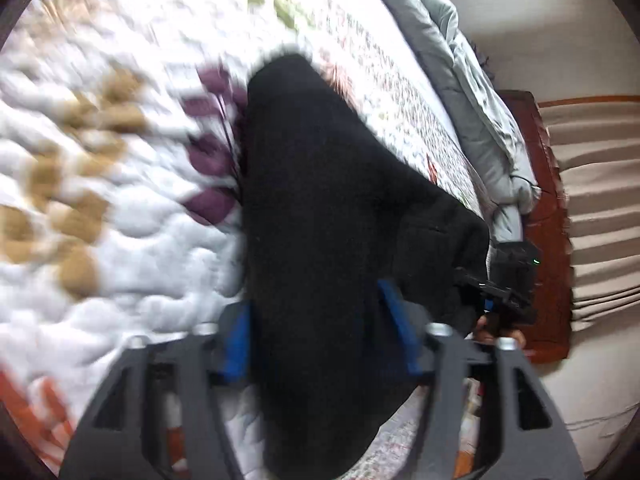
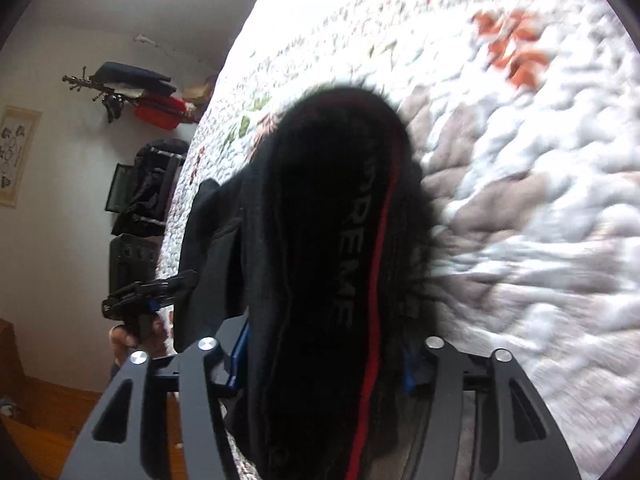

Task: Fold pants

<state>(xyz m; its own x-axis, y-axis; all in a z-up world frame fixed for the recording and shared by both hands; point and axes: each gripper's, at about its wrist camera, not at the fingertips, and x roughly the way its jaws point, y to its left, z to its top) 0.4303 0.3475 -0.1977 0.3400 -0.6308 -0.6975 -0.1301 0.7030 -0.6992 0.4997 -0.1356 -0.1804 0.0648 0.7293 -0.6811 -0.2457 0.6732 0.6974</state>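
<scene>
The black pants [image 1: 320, 220] hang between the blue-padded fingers of my left gripper [image 1: 316, 328], which is shut on the cloth and holds it above the quilted bed. In the right wrist view the pants [image 2: 320, 240] show a red stripe and grey lettering [image 2: 348, 256]. My right gripper [image 2: 324, 364] is shut on them too. Each gripper shows in the other's view, the right one [image 1: 500, 292] at the pants' right edge, the left one [image 2: 148, 296] at their left edge. Both views are motion-blurred.
A white floral quilt [image 1: 120, 160] covers the bed [image 2: 520, 200]. A grey blanket [image 1: 472, 120] lies bunched along its far side, by a wooden frame [image 1: 548, 240]. A wall shelf with bags [image 2: 148, 100] and dark luggage [image 2: 148, 188] stand by the wall.
</scene>
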